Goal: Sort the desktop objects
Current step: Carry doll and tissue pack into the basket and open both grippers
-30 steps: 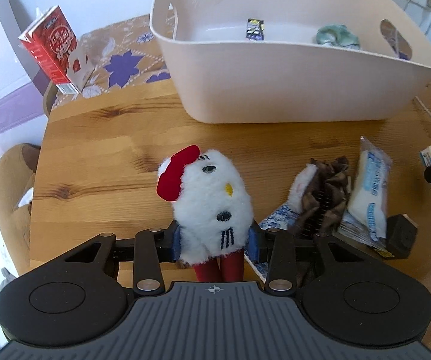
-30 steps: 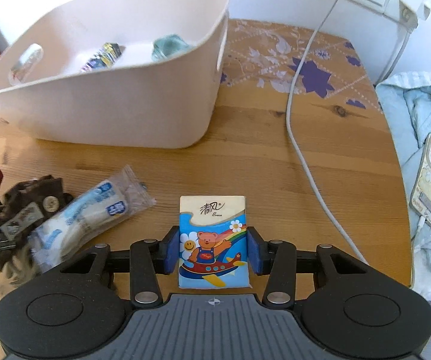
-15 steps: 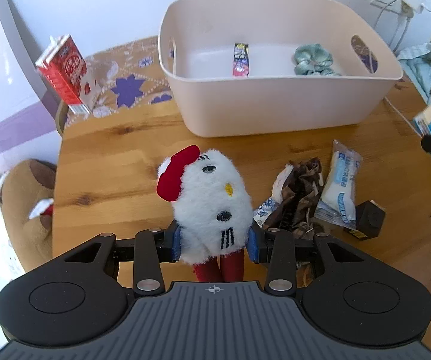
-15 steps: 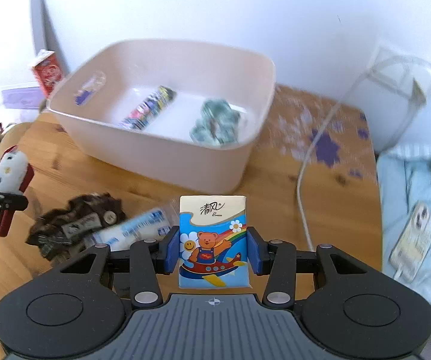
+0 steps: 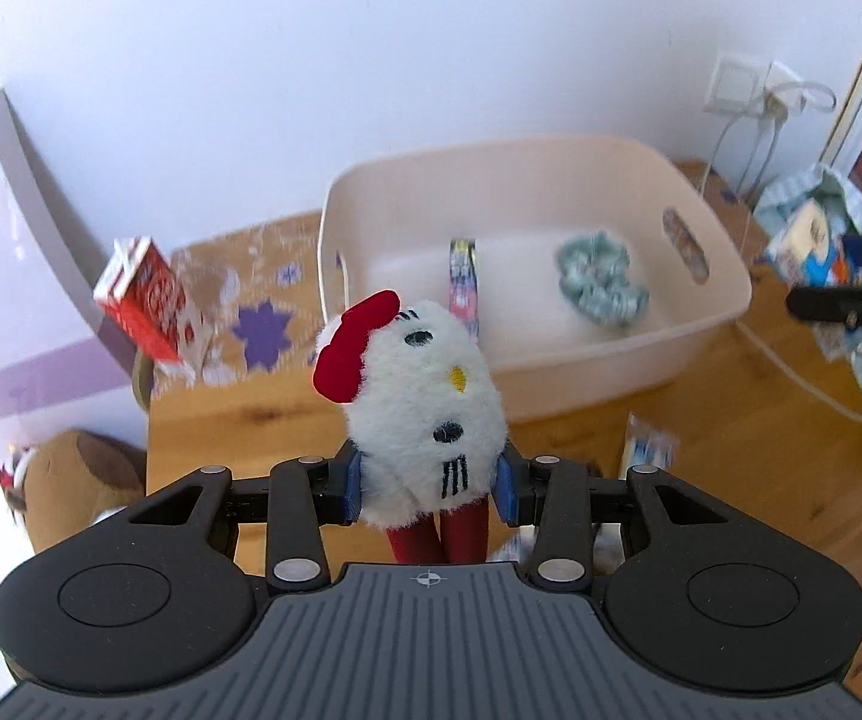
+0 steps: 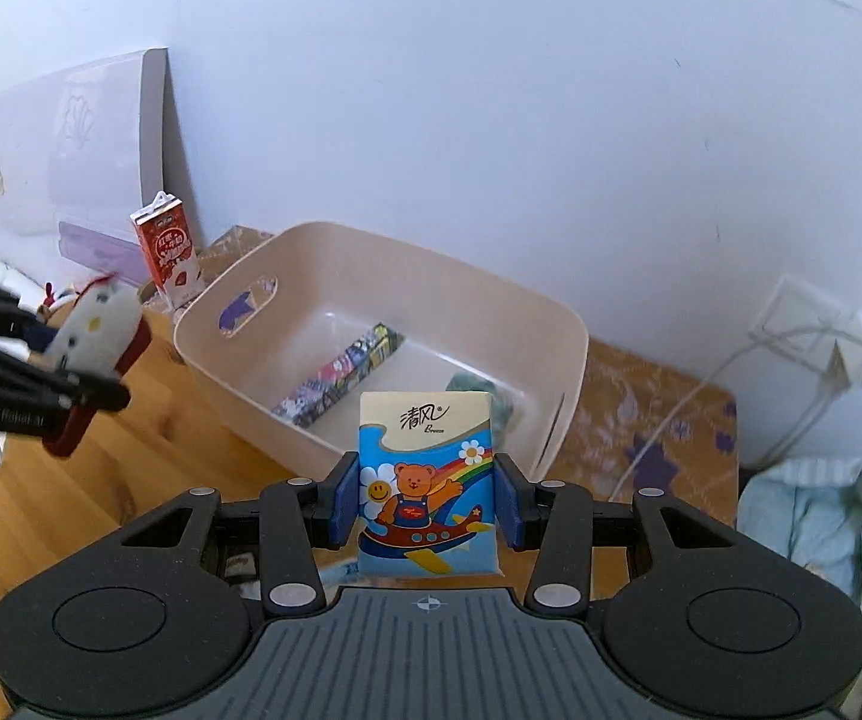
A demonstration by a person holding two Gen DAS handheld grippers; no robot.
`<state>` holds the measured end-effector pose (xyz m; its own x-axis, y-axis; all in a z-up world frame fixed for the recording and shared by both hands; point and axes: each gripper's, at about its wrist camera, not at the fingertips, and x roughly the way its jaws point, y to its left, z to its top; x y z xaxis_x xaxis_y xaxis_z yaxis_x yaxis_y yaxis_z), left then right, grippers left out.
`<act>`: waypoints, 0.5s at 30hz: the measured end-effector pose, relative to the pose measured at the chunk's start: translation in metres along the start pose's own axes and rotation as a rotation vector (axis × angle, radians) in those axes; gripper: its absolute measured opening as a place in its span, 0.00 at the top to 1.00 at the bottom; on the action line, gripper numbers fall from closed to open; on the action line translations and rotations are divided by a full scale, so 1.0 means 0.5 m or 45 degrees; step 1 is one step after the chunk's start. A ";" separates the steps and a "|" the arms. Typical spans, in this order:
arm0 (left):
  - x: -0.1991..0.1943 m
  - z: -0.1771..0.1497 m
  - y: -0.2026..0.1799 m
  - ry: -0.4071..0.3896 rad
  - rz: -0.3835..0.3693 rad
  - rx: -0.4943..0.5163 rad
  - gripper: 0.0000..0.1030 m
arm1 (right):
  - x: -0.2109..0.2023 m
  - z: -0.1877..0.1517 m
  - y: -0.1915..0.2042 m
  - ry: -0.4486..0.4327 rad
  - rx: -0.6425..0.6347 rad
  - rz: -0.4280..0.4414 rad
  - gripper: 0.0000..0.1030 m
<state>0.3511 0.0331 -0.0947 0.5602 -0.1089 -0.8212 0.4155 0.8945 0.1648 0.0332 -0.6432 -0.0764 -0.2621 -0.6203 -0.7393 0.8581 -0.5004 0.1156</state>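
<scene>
While aloft, left gripper [image 5: 428, 489] clamps plush [image 5: 425, 414], right gripper [image 6: 428, 507] tissues [image 6: 428, 480].

We look down from above the table with both wrist cameras, the left from the bin's [image 5: 641, 354] front-left, the right from its [image 6: 557, 324] front-right; both share the bin.

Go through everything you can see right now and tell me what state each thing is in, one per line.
Left hand-held gripper: shut on the plush toy.
Plush toy: held upright, off the table.
Right hand-held gripper: shut on the tissue pack.
Tissue pack: held upright, sealed, off the table.
Storage bin: open-topped, partly filled.
Snack bar: lying flat in the bin.
Green scrunchie: lying in the bin.
Milk carton: standing upright, closed.
</scene>
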 end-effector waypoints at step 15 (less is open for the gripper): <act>0.065 0.134 -0.021 -0.127 0.046 0.063 0.60 | 0.104 0.083 -0.025 -0.019 -0.036 -0.099 0.59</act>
<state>0.4130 -0.0090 -0.0864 0.6427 -0.1220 -0.7564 0.4277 0.8762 0.2221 -0.0095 -0.6942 -0.0884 -0.3347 -0.5893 -0.7354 0.8468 -0.5304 0.0397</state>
